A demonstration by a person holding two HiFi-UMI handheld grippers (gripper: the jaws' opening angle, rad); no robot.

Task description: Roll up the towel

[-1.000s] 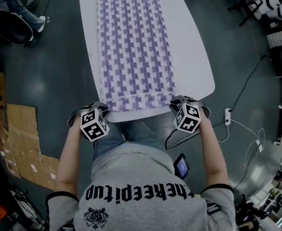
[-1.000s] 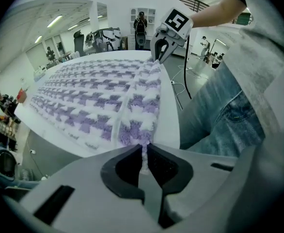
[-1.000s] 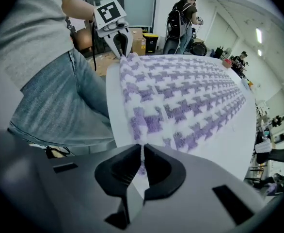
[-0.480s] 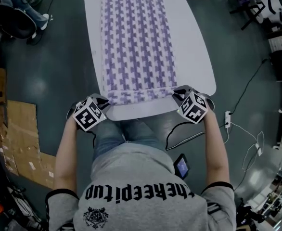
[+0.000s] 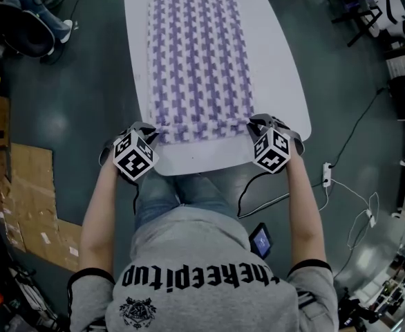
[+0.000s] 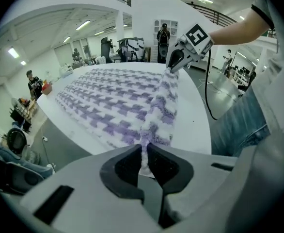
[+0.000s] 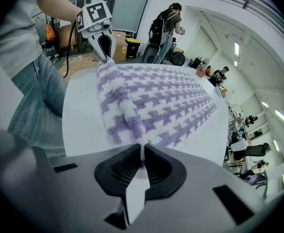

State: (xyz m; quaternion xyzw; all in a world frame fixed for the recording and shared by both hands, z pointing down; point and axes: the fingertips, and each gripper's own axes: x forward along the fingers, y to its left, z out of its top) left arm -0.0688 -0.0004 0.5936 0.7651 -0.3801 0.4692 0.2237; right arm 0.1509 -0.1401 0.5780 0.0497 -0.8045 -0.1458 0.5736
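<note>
Jaws of left gripper (image 6: 144,153) and right gripper (image 7: 141,155) clenched on near folded edge of towel (image 5: 195,61)

1. A long white desk with rounded corners (image 5: 285,88) stands on a dark grey-green floor (image 5: 71,109).
2. Flattened sheets of brown cardboard (image 5: 33,206) lie on the floor at the left of the head view.
3. A white power strip (image 5: 326,173) lies right of the desk, and its white cable (image 5: 351,187) loops away (a thin black cable (image 5: 358,116) runs nearby).
4. A black office chair (image 5: 16,37) sits at the upper left.
5. In the right gripper view a standing person with a dark backpack (image 7: 165,30) shows beyond the desk, near brown cardboard boxes (image 7: 118,41).
</note>
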